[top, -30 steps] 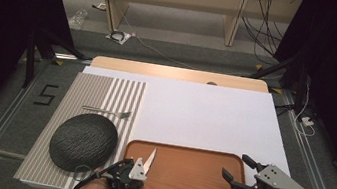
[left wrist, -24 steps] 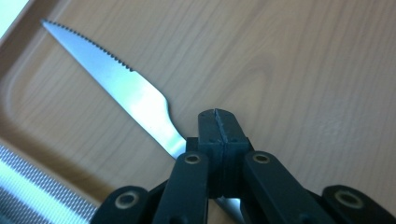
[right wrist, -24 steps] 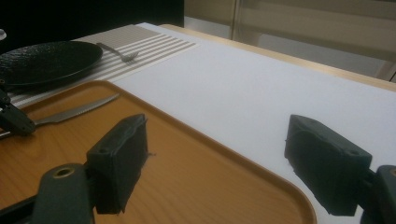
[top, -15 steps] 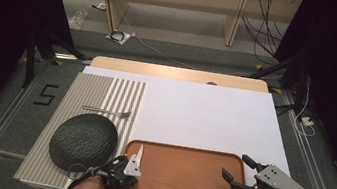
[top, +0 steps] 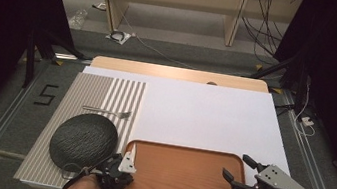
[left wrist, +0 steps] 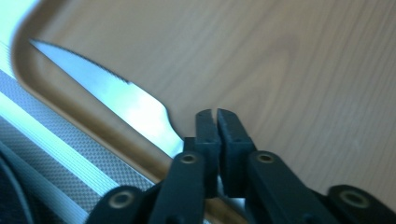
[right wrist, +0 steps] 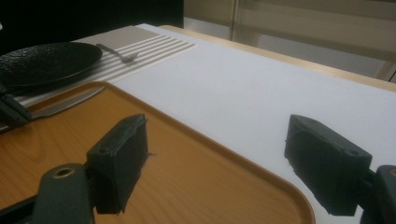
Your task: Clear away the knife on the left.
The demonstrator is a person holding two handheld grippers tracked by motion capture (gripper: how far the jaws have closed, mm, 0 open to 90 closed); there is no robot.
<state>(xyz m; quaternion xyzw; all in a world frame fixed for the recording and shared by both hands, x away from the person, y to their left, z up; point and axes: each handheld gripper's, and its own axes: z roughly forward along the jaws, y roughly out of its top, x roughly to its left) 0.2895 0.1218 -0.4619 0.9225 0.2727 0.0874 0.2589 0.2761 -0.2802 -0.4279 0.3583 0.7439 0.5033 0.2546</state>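
The knife (left wrist: 126, 95) lies in the tray (top: 183, 182), along its left rim, low in the high view. The left gripper (left wrist: 217, 114) holds its handle end, though its jaws have just been easing open, with the handle in between. The right gripper (top: 236, 168) waits wide open. I think the next move is to let go.

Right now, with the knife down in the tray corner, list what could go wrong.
1. The left gripper has just been opening its jaws, to a mere slit. The serrated knife runs behind one jaw and I cannot tell whether it is free, so pulling away might drag it.
2. The blade lies against the wooden tray rim, so a nudge could tip it onto the striped placemat.
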